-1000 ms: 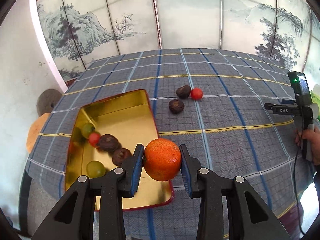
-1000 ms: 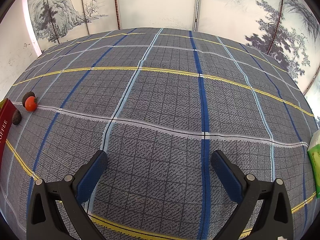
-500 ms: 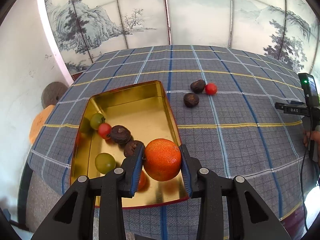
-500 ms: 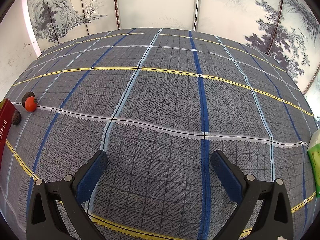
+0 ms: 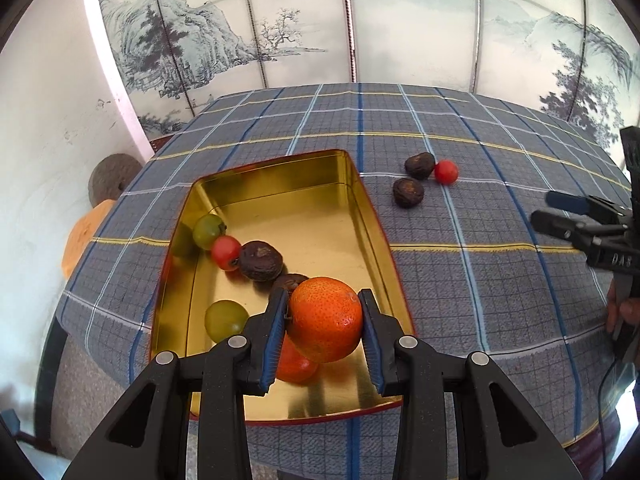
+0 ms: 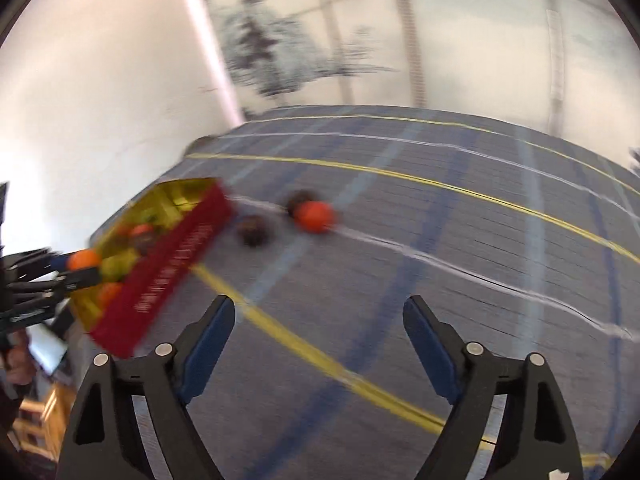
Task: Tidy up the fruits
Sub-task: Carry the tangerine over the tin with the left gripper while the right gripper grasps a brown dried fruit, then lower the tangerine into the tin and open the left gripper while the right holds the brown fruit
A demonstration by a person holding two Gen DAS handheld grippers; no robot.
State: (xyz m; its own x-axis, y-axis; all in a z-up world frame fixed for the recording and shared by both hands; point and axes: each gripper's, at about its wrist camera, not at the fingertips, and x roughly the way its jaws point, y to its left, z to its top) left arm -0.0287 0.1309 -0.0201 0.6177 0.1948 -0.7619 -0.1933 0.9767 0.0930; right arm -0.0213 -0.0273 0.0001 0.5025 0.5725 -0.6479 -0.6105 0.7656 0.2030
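My left gripper [image 5: 324, 295] is shut on an orange [image 5: 325, 326] and holds it over the near end of a gold tin with red walls [image 5: 280, 160]. Inside the tin lie two green grapes [image 5: 226, 320], a red tomato [image 5: 226, 253], dark wrinkled fruits [image 5: 260, 266] and another orange [image 5: 296, 366]. Two dark fruits [image 5: 408, 193] and a red tomato [image 5: 446, 172] rest on the cloth right of the tin. My right gripper [image 6: 319, 302] hovers over the cloth with its jaws closing and nothing between them; the blurred tomato [image 6: 316, 216] and tin [image 6: 172, 264] lie ahead of it.
A blue-grey plaid cloth [image 5: 480, 280] covers the table, with its edge close in front of the tin. A painted folding screen [image 5: 280, 40] stands behind. A round stone-like object [image 5: 112, 178] and an orange cushion [image 5: 82, 236] sit off the table's left side.
My left gripper carried the orange leftward from the cloth to over the tin. My right gripper swung left towards the tin and loose fruits, and its jaws narrowed.
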